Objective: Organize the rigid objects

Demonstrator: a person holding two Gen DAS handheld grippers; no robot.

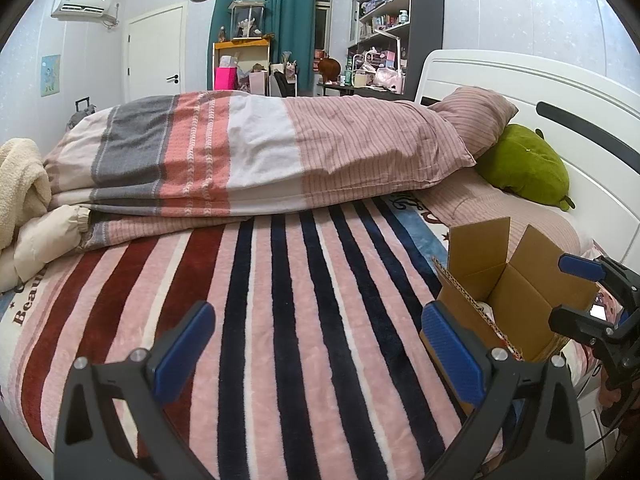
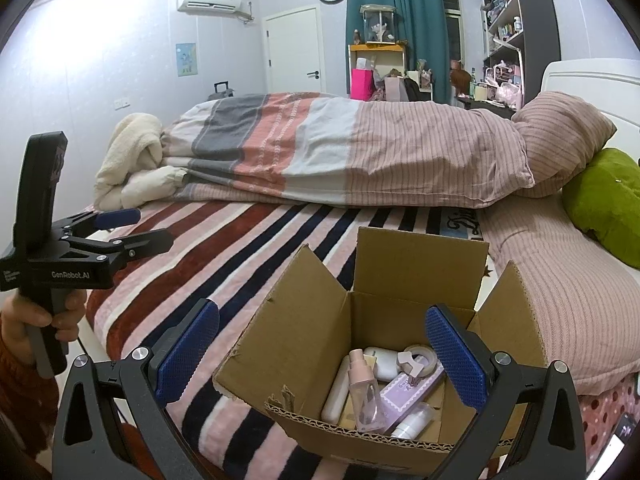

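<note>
An open cardboard box stands on the striped blanket at the bed's near edge; it also shows in the left wrist view. Inside lie a pink bottle, a white earbud case, a tape dispenser, a purple box and white tubes. My right gripper is open and empty above the box mouth. My left gripper is open and empty over the bare blanket, left of the box. Each gripper shows in the other's view: the left, the right.
A folded duvet lies across the bed behind. A pink pillow and green plush sit by the white headboard. A cream blanket is bunched at the left. The striped blanket covers the near bed.
</note>
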